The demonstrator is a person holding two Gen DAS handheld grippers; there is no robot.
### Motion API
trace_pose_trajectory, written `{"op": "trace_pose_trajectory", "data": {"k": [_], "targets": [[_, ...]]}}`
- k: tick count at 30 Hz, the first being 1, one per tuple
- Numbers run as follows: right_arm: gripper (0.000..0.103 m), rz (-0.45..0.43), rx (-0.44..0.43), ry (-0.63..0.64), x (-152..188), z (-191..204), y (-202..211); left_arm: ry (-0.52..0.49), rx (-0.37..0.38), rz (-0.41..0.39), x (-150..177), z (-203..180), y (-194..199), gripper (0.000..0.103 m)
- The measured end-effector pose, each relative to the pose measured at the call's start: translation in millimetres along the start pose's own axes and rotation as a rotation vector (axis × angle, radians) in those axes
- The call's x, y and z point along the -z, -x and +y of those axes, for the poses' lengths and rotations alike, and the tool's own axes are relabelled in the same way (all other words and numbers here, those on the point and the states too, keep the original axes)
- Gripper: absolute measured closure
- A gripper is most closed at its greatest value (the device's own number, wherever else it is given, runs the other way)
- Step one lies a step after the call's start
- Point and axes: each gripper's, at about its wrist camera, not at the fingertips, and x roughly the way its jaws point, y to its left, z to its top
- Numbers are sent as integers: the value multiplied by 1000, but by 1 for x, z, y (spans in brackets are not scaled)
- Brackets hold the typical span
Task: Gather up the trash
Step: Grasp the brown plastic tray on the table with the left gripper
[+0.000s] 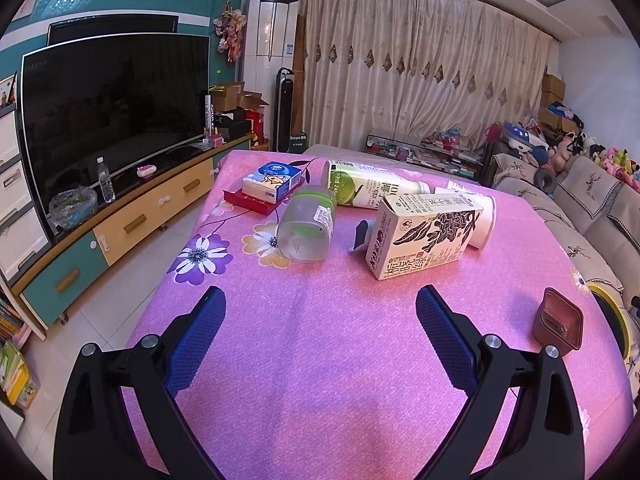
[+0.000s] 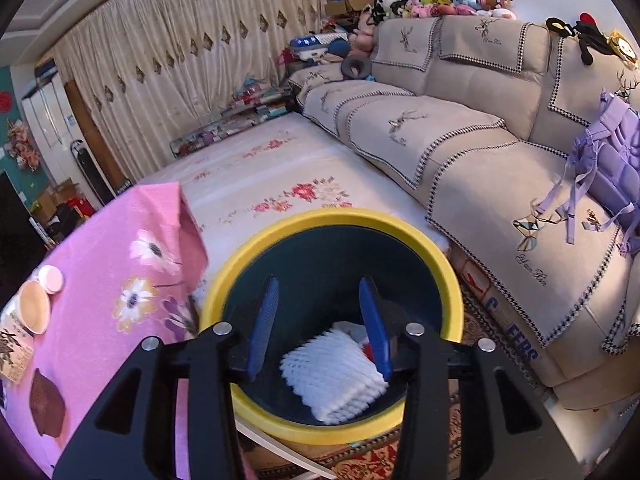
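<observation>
Across the pink worktop [image 1: 320, 360] trash lies scattered; beside it sits the yellow-rimmed bin [image 2: 332, 216], white foam already inside. Your right tool [image 2: 320, 320] hangs empty, jaws apart, above it. Your left tool [image 1: 320, 320] gapes, facing the light, crushable carton [image 1: 424, 236]; grip its flat sides. Open cloth lies ahead.

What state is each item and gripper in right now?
Left gripper: open, empty, above the pink tablecloth.
Right gripper: open, empty, over the bin.
Yellow-rimmed dark bin: holds white foam netting.
Clear plastic bottle: lying down.
Cream tea carton: lying down.
Green lime bottle: lying down.
Brown plastic cup: upright.
</observation>
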Motion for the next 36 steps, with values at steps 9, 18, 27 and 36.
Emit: {"op": "trace_pose_trajectory", "data": {"k": [9, 18, 27, 36], "targets": [[52, -63, -138, 110, 15, 65, 26, -12, -15, 16, 0, 0, -3, 8], [13, -272, -42, 241, 35, 107, 61, -124, 177, 156, 4, -62, -17, 8], [13, -282, -58, 240, 35, 105, 61, -323, 292, 280, -3, -168, -52, 23], [13, -280, -78, 262, 36, 107, 61, -377, 310, 378, 9, -198, -77, 56]]}}
